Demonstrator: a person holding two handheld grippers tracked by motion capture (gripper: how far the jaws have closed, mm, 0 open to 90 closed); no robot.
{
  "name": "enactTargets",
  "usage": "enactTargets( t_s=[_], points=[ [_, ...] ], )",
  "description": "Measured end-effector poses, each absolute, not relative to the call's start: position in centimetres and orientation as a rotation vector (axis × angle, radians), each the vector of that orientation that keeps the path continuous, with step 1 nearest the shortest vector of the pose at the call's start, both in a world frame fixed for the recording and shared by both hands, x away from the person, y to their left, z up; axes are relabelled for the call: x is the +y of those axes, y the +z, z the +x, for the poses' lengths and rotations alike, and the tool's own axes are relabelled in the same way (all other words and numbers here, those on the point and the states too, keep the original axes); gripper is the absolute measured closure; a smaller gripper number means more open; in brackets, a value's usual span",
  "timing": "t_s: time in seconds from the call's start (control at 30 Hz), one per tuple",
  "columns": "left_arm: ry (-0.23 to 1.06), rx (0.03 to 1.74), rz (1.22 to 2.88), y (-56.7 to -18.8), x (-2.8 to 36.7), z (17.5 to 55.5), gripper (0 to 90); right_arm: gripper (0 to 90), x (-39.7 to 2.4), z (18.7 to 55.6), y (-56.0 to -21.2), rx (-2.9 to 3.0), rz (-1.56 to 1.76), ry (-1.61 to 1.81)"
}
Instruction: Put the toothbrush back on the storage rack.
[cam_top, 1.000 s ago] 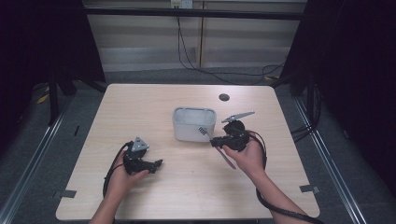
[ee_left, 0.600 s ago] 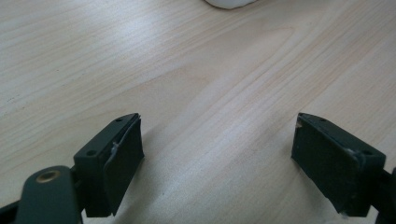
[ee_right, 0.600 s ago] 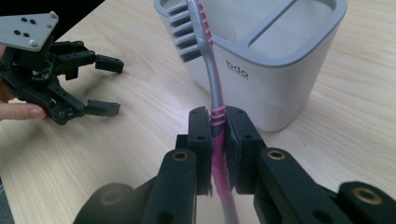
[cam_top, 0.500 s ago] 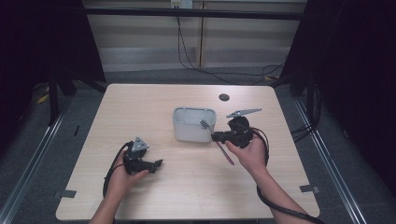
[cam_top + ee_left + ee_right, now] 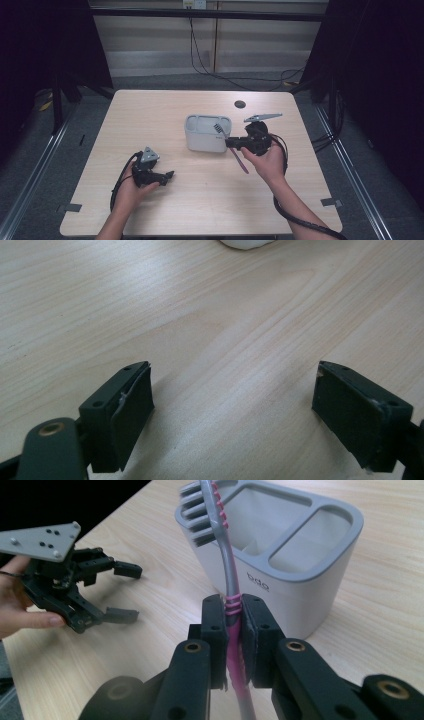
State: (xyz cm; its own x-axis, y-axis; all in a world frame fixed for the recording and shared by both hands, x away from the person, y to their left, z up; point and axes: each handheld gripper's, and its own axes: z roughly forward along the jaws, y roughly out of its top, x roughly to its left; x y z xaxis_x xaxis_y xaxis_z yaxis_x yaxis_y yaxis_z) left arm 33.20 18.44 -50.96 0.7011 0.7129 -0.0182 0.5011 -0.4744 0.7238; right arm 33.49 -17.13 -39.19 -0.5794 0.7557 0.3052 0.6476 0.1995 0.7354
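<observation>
A toothbrush (image 5: 223,550) with a grey head and neck and a pink handle is clamped in my right gripper (image 5: 234,614), which is shut on it near the pink ribbed grip. Its bristled head (image 5: 218,128) hangs over the right compartment of a grey two-compartment holder (image 5: 200,142) at mid-table. The pink handle (image 5: 241,162) slants down toward the person. At the front left, my left gripper (image 5: 168,175) rests low over the table in a hand, open with nothing between its jaws. The left gripper view has bare wood between the wide-apart pads (image 5: 127,415).
A small black round disc (image 5: 240,104) lies on the wooden table (image 5: 150,115) behind the holder. Cables trail from both grippers toward the front edge. In the right gripper view the left gripper (image 5: 124,592) sits beyond the holder's left side.
My right gripper has tipped the toothbrush so that its head moved from the holder's front wall up over the rim. The left gripper has kept still.
</observation>
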Motion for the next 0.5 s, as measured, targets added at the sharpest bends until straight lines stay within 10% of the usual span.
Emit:
enactTargets(
  t_s=[0.5],
  points=[
    [0.371,0.923,2.172,-51.0,18.4,33.2,16.0,81.2,-17.3,33.9,-37.9,2.261,1.347,1.438]
  ],
)
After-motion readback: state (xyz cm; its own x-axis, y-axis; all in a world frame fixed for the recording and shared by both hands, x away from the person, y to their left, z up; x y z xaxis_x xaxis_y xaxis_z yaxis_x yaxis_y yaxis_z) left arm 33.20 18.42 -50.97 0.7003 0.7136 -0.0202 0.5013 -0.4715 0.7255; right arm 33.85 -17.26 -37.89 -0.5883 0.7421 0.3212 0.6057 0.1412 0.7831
